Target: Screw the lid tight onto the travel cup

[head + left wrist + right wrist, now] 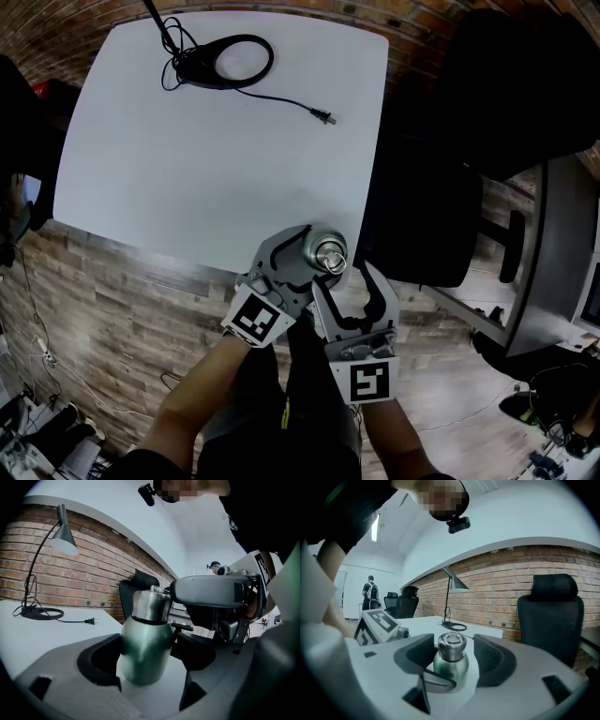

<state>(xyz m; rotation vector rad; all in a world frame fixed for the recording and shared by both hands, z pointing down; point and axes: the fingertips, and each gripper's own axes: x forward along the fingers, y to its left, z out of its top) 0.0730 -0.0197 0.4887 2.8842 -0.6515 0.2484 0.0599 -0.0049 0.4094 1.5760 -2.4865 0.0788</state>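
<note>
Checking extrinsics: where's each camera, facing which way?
Head view: on the head, steeply down at table; shows both forearms, left gripper, right gripper round the travel cup.
Left gripper view: on left gripper, along its jaws at the cup, brick wall behind; right gripper crosses at right.
Right gripper view: on right gripper, along its jaws at the lid; left gripper's marker cube at left.
Shared: all see cup and lamp.

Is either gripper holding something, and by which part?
Nothing is held. The travel cup stands free: open jaws of the left gripper flank its body, those of the right gripper its lid, without pressing.
</note>
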